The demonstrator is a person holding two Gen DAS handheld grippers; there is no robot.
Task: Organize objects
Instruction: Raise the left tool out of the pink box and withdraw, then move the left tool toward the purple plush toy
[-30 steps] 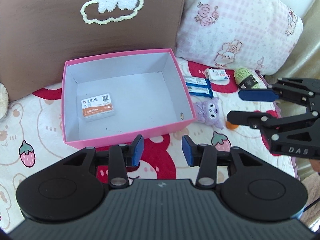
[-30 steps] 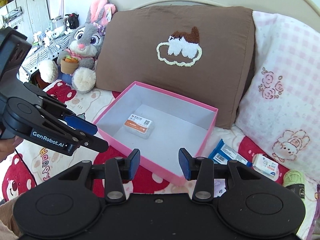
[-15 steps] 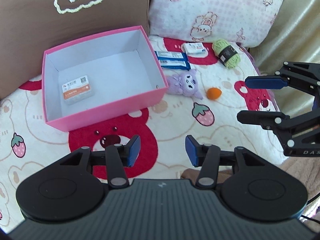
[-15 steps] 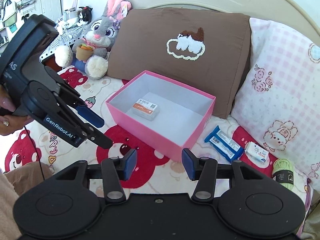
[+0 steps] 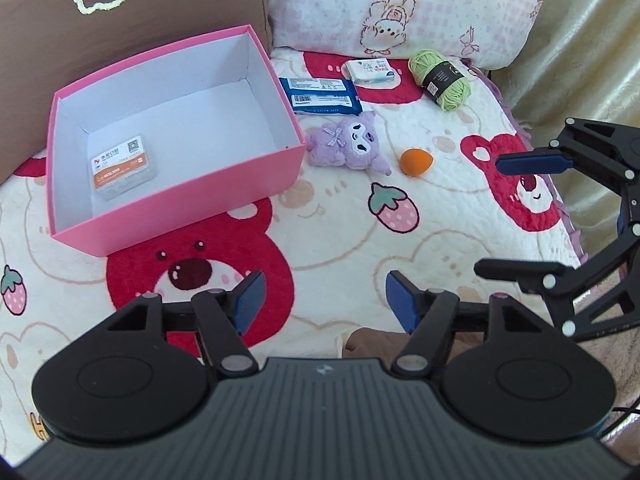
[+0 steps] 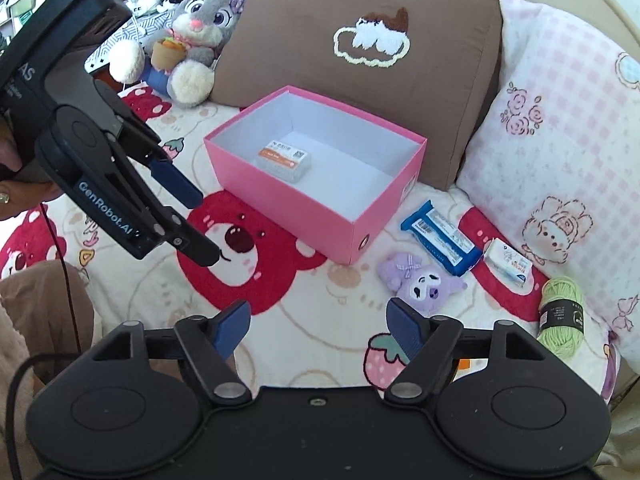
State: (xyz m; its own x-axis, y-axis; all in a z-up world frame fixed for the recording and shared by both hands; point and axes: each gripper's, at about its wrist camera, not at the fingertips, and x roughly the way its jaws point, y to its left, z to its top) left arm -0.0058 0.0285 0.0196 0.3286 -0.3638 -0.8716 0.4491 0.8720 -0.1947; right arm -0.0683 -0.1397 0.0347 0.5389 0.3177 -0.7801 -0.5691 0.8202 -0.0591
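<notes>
A pink box [image 5: 256,179] [image 6: 308,216] lies open on the bear-print blanket with a small orange-and-white case [image 5: 122,165] [image 6: 285,159] inside. To its right lie a purple plush [image 5: 349,145] [image 6: 420,280], an orange egg-shaped sponge [image 5: 416,162], a blue packet [image 5: 320,95] [image 6: 440,236], a white tissue pack [image 5: 370,71] [image 6: 507,263] and a green yarn ball [image 5: 440,79] [image 6: 560,312]. My left gripper [image 5: 322,306] [image 6: 196,224] is open and empty, above the blanket in front of the box. My right gripper [image 6: 318,328] [image 5: 496,216] is open and empty, near the bed's right edge.
A brown pillow [image 6: 360,60] and a pink checked pillow [image 6: 560,120] lean behind the box. A grey bunny plush [image 6: 196,32] sits at the far left. The bed's right edge [image 5: 568,216] drops to a beige cover.
Both grippers have pulled back and up from the box, so more of the blanket and the loose objects show. Both have opened wider.
</notes>
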